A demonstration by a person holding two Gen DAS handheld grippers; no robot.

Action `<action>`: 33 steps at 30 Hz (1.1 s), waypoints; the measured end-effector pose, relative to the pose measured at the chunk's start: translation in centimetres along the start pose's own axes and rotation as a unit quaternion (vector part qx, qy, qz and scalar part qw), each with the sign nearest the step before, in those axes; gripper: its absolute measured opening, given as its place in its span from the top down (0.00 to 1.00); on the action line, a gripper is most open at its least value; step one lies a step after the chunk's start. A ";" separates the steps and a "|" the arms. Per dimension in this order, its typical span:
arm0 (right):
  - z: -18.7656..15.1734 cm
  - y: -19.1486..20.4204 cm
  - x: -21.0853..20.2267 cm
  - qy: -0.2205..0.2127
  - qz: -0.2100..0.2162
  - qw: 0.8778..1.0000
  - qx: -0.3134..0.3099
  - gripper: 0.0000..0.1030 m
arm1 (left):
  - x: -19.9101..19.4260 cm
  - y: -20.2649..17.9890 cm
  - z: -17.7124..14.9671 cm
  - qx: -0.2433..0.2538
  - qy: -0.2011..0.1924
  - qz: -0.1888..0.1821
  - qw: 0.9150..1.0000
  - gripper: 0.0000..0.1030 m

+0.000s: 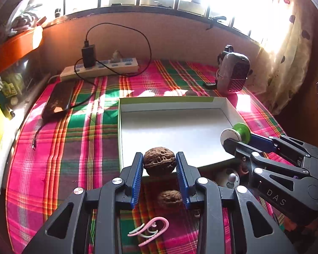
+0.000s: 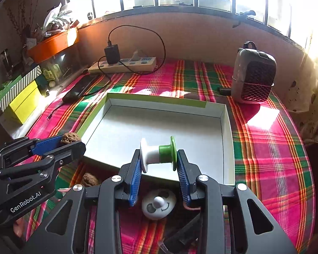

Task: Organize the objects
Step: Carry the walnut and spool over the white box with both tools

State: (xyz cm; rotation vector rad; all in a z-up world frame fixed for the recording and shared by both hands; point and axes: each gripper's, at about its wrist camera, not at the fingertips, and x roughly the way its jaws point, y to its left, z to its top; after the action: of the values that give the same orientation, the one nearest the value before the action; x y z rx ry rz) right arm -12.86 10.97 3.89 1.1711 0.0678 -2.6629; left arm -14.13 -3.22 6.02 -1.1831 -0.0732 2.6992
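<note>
A brown walnut [image 1: 159, 162] is clamped between the blue pads of my left gripper [image 1: 159, 164], lifted over the near edge of a shallow white box [image 1: 171, 127] with a green rim. My right gripper [image 2: 159, 158] is shut on a white-and-green spool [image 2: 158, 154], held crosswise above the box's near wall [image 2: 159, 175]. Each gripper shows in the other's view: the right one [image 1: 236, 138] with the spool [image 1: 238, 135], the left one [image 2: 71, 141] with the walnut [image 2: 70, 138]. A second walnut [image 1: 169, 198] lies on the plaid cloth below my left gripper.
A round white toy with a face [image 2: 159, 206] and a pink curled clip [image 1: 151, 228] lie on the cloth near me. Farther back are a power strip with charger [image 1: 99, 66], a dark phone [image 1: 58, 100] and a small heater [image 2: 252, 75]. Boxes crowd the left side [image 2: 23, 101].
</note>
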 end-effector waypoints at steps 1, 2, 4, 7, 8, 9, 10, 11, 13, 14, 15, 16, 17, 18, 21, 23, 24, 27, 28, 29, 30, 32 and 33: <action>0.3 -0.2 0.4 0.002 -0.001 1.000 0.002 0.67 | 0.5 0.0 0.4 0.002 0.002 0.001 1.000 0.72; 0.7 -0.5 0.9 0.004 -0.003 1.000 0.003 0.67 | 0.9 0.0 0.8 0.005 0.004 -0.001 1.000 0.72; 1.3 -1.0 1.9 0.009 -0.006 1.000 0.005 0.67 | 2.0 0.1 1.5 0.005 0.010 0.002 1.000 0.72; 2.1 -1.7 3.4 0.018 -0.010 1.000 0.007 0.67 | 3.5 0.3 2.5 0.008 0.018 0.005 1.000 0.72; 2.3 -1.9 3.9 0.021 -0.012 1.000 0.007 0.67 | 4.0 0.3 2.8 0.010 0.020 0.004 1.000 0.72; 2.5 -2.1 4.3 0.024 -0.014 1.000 0.008 0.67 | 4.4 0.3 3.2 0.010 0.021 0.005 1.000 0.72; 2.8 -2.4 4.8 0.026 -0.017 0.999 0.008 0.67 | 4.9 0.4 3.5 0.011 0.023 0.008 1.000 0.72; 3.0 -2.6 5.2 0.028 -0.019 0.999 0.008 0.67 | 5.4 0.3 3.8 0.015 0.026 0.010 1.000 0.72; 3.4 -3.0 6.0 0.034 -0.020 0.999 0.011 0.67 | 6.4 0.5 4.3 0.018 0.033 0.013 0.999 0.72; 3.6 -3.1 6.4 0.036 -0.021 0.999 0.011 0.67 | 6.9 0.5 4.5 0.020 0.037 0.011 0.999 0.72; 3.8 -3.2 6.8 0.038 -0.021 0.999 0.010 0.67 | 7.4 0.6 4.8 0.018 0.039 0.010 0.999 0.72; 4.0 -3.3 7.1 0.039 -0.021 0.999 0.009 0.67 | 7.8 0.6 5.0 0.016 0.040 0.010 0.999 0.72; 4.1 -3.4 7.3 0.039 -0.022 0.999 0.007 0.67 | 8.2 0.7 5.2 0.015 0.042 0.009 0.999 0.72; 4.3 -3.5 7.6 0.041 -0.025 0.999 0.006 0.67 | 8.6 0.8 5.4 0.013 0.046 0.012 0.999 0.72; 4.5 -3.7 8.6 0.048 -0.031 0.998 0.004 0.67 | 9.6 0.9 5.7 0.015 0.052 0.018 0.998 0.72; 4.7 -3.8 9.1 0.050 -0.032 0.998 0.003 0.67 | 10.0 0.9 5.8 0.018 0.053 0.020 0.998 0.72; 4.7 -3.9 9.3 0.052 -0.034 0.998 0.003 0.67 | 10.2 0.9 5.9 0.017 0.054 0.020 0.998 0.72; 4.7 -4.0 9.7 0.054 -0.036 0.998 0.002 0.67 | 10.8 0.9 6.0 0.019 0.059 0.022 0.998 0.72; 4.7 -4.0 9.7 0.054 -0.036 0.998 0.000 0.67 | 10.9 0.8 6.0 0.022 0.060 0.024 0.998 0.72; 4.7 -4.0 9.8 0.053 -0.037 0.998 -0.002 0.67 | 11.0 0.7 5.9 0.025 0.061 0.025 0.998 0.72; 4.7 -4.0 9.9 0.054 -0.039 0.998 -0.004 0.67 | 11.2 0.8 5.9 0.025 0.063 0.027 0.997 0.72; 4.7 -4.0 10.0 0.055 -0.041 0.998 -0.005 0.67 | 11.5 0.8 5.8 0.024 0.069 0.026 0.997 0.72; 4.7 -4.1 10.1 0.056 -0.042 0.998 -0.004 0.67 | 11.5 0.8 5.8 0.027 0.067 0.028 0.997 0.72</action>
State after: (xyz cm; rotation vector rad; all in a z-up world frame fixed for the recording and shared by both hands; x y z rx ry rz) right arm -23.81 12.36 -0.48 1.3436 0.1512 -2.6632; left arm -26.12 -1.52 1.51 -1.3664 0.0519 2.6434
